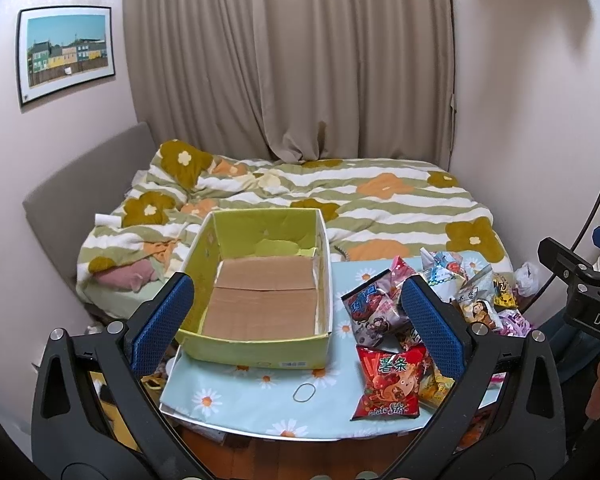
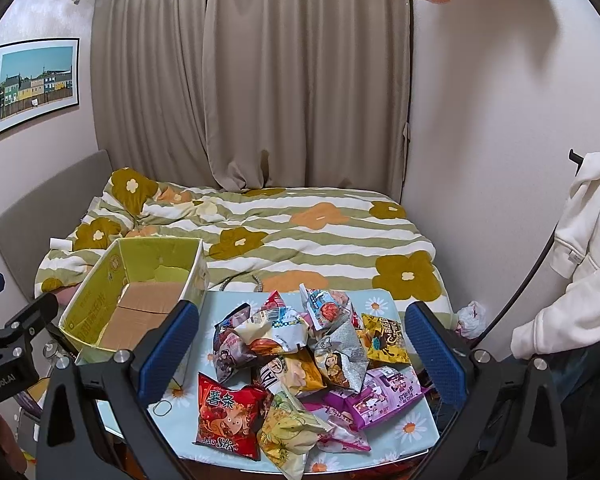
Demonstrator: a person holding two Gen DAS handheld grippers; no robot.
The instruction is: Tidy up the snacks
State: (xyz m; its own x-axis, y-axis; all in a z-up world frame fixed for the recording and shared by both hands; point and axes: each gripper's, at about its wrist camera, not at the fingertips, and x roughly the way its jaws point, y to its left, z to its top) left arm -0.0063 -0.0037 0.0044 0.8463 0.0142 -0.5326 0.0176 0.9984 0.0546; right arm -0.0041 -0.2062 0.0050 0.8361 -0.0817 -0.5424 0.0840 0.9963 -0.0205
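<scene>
From my station I take the green cardboard box (image 1: 260,280) as my landmark. It sits on the left part of the daisy-print table (image 1: 268,396), open-topped, with only its brown cardboard floor showing inside. My left gripper (image 1: 298,320) hangs in front of the box with its blue pads spread wide apart, holding nothing; the left pad overlaps the box's near-left corner in the left wrist view.

Right of the box, on the same table, lies the snack pile (image 2: 308,360), a loose heap of small packets. The red chip bag (image 2: 230,416) lies nearest me at the heap's box-side edge, a yellow-green packet (image 2: 288,432) just right of it, and a purple packet (image 2: 384,396) farther right. My right gripper (image 2: 300,344) hovers over this pile, released, its pads (image 2: 436,344) standing either side of the heap and touching no packet.

Behind the box and table is the flower-patterned bed (image 2: 320,224), with beige curtains (image 2: 260,80) beyond.
</scene>
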